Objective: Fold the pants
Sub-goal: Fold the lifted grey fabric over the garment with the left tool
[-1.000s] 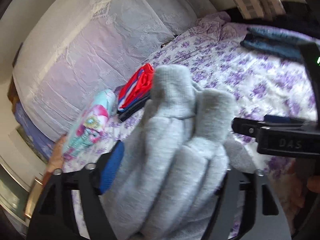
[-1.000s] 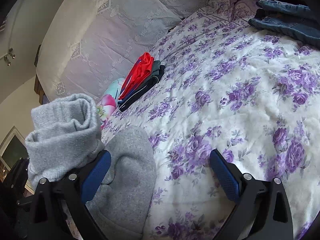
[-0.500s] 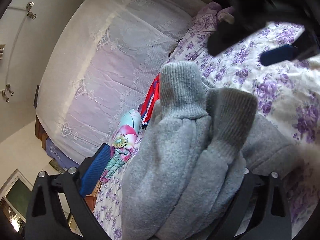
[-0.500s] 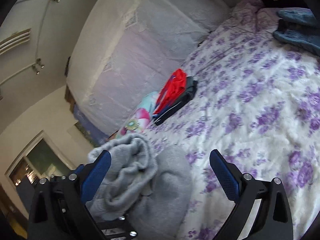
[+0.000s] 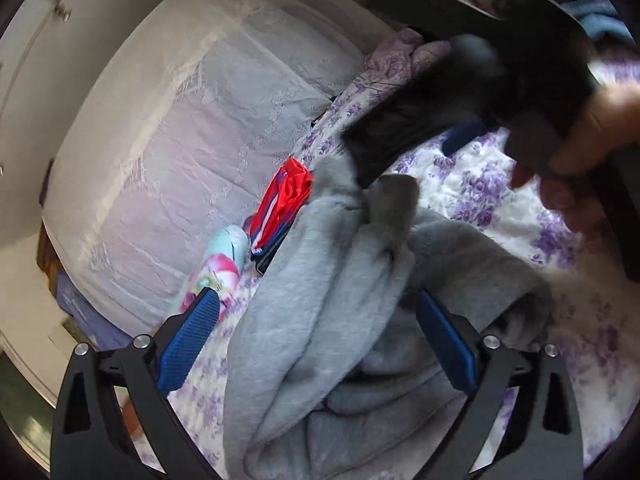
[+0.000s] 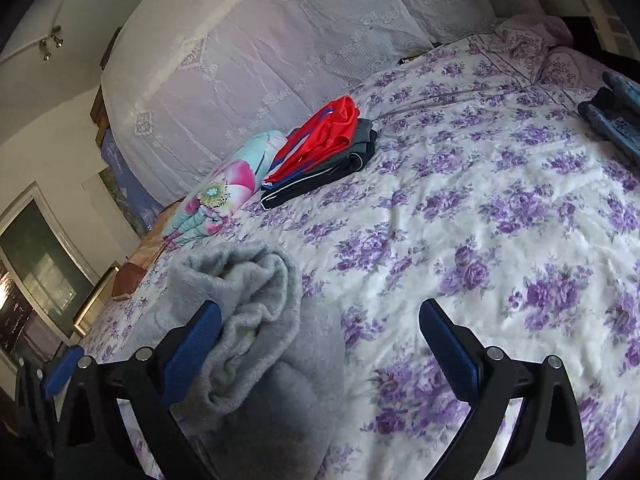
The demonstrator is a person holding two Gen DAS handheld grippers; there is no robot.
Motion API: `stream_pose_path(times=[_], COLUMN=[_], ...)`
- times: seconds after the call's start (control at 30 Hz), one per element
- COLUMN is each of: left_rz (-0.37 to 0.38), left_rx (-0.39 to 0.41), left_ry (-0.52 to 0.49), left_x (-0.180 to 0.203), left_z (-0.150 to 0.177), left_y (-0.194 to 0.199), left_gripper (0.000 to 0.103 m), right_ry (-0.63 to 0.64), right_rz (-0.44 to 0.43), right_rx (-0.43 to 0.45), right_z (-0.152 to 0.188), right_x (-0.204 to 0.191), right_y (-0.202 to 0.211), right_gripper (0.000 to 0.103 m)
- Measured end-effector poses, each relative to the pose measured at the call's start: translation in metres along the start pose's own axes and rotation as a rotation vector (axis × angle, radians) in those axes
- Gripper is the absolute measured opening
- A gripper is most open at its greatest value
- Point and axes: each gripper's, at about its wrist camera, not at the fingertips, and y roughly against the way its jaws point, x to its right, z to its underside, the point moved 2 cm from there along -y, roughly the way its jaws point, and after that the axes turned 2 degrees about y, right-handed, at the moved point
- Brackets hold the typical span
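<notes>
We judge the job well under way but not finished: the grey pants (image 5: 332,320) lie bunched in thick folds on the flowered bedspread (image 6: 500,208), near its front edge, with the legs doubled over one another and the cuffs pointing toward the headboard. The bundle is lumpy and not squared off, so smoothing and perhaps one more fold look to be left. Beyond it a stack of folded clothes (image 6: 324,148), red on top, sits by a rolled floral blanket (image 6: 224,188) (these look finished and set aside), and some blue jeans (image 6: 616,120) lie at the far right of the bed.

Our left claw (image 5: 320,348) is spread wide, its blue pads on either side of the grey bundle; the cloth fills the gap between them, but we see no pinch on it. It points low along the bed toward the headboard.

Our right claw (image 6: 320,352) is also wide open and holds nothing; its left pad sits just beside the rolled end of the pants, the right pad over bare bedspread. In the left view it appears blurred above the pants, gripped by a hand (image 5: 580,148).
</notes>
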Motion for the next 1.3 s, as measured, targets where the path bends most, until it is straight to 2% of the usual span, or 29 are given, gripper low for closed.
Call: stream_pose_path(times=[0.07,0.17,0.3,0.4,0.47,0.53,0.6,0.67,0.73,0.8,0.83,0.93,1.0,1.1,1.17,1.23,1.3], left_rz=[0.067,0.181,0.353,0.403,0.43,0.429,0.382,0.343,0.368,0.428,0.442,0.49,0.528,0.47,0.397,0.389,0.387], left_rx=[-0.042,-0.127,-0.219,-0.218,-0.2,-0.202,-0.212,-0.261,-0.334,-0.385,-0.404,-0.407,-0.421,-0.392,-0.354,-0.339,-0.346], left_ry=[0.106,0.275,0.503,0.615,0.663,0.681,0.665,0.66,0.667,0.662,0.66,0.739,0.779,0.77,0.711,0.657,0.639], left_x=[-0.029,-0.074,-0.125,-0.15,-0.158,-0.164,-0.167,-0.163,-0.152,-0.134,-0.123,-0.119,-0.124,-0.135,-0.137,-0.132,-0.127], left_z=[0.004,0.018,0.046,0.063,0.07,0.069,0.071,0.081,0.094,0.107,0.115,0.129,0.134,0.132,0.122,0.113,0.11], left_y=[-0.002,-0.013,-0.029,-0.028,-0.023,-0.027,-0.039,-0.056,-0.077,-0.09,-0.097,-0.104,-0.105,-0.093,-0.082,-0.076,-0.077], left_gripper=[0.096,0.096,0.096,0.096,0.096,0.097,0.098,0.098,0.098,0.099,0.099,0.099,0.099,0.099,0.099,0.099,0.099], right_ry=[-0.002,-0.021,0.086,0.21,0.292,0.339,0.345,0.371,0.386,0.333,0.289,0.163,0.199,0.314,0.365,0.418,0.474], right_rz=[0.024,0.044,0.016,0.036,0.086,0.162,0.213,0.316,0.366,0.353,0.317,0.213,0.23,0.268,0.233,0.181,0.142], right_rx=[0.008,0.072,0.113,0.111,0.096,0.085,0.069,0.021,-0.052,-0.104,-0.11,-0.148,-0.124,-0.018,0.072,0.106,0.104], right_z=[0.01,0.01,-0.013,-0.024,-0.027,-0.025,-0.02,-0.006,0.018,0.041,0.049,0.048,0.043,0.029,0.012,-0.005,-0.017], right_x=[0.006,0.008,-0.033,-0.074,-0.096,-0.106,-0.103,-0.092,-0.075,-0.053,-0.041,-0.022,-0.032,-0.067,-0.094,-0.122,-0.144], right_y=[0.008,0.035,0.059,0.055,0.042,0.027,0.02,0.012,0.009,0.009,0.011,0.013,0.018,0.039,0.057,0.06,0.05], right_gripper=[0.099,0.1,0.099,0.1,0.099,0.099,0.099,0.099,0.099,0.1,0.1,0.1,0.1,0.099,0.1,0.1,0.099])
